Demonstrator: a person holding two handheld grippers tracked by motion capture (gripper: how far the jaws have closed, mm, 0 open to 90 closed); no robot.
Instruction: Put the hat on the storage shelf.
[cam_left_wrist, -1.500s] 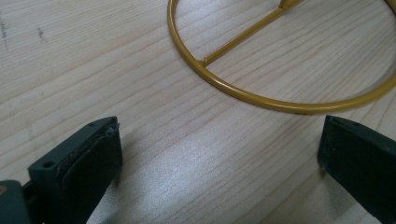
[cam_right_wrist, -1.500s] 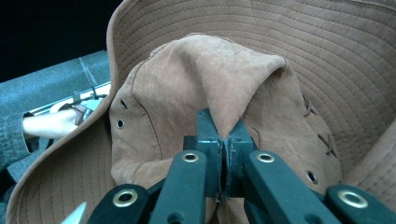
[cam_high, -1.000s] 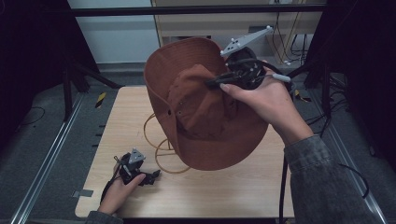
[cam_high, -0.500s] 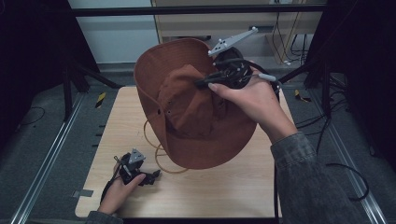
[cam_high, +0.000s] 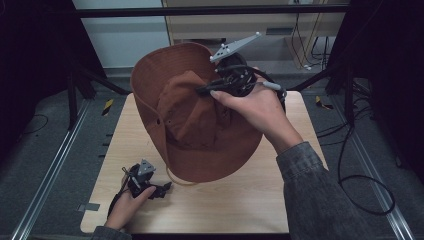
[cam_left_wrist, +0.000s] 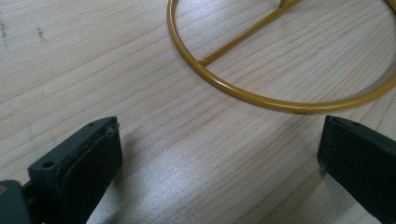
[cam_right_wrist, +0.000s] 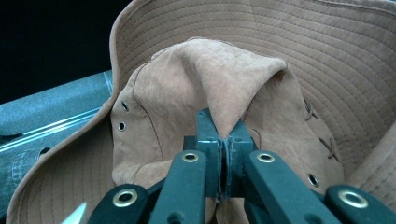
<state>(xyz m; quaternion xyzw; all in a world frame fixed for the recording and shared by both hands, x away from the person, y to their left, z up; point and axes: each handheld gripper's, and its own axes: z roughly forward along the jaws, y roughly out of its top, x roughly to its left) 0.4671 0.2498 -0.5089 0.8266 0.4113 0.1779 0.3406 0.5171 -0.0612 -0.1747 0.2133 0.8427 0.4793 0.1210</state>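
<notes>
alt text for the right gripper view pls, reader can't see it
The right gripper, its two black jaws shut, pinches a fold in the crown of a brown suede wide-brimmed hat. The stitched brim curves around behind the crown, with small metal eyelets and lacing on the crown's sides. A dark background and a grey surface lie at left.

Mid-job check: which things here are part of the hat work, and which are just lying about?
In the job:
- brown hat, pinched at its crown by the right tool, lifted over the table
- yellow wire stand on the table, partly under the hat
- left tool, open, resting near the stand

Lying about:
- black-and-yellow piece on the floor
- tape strip at the table edge
</notes>
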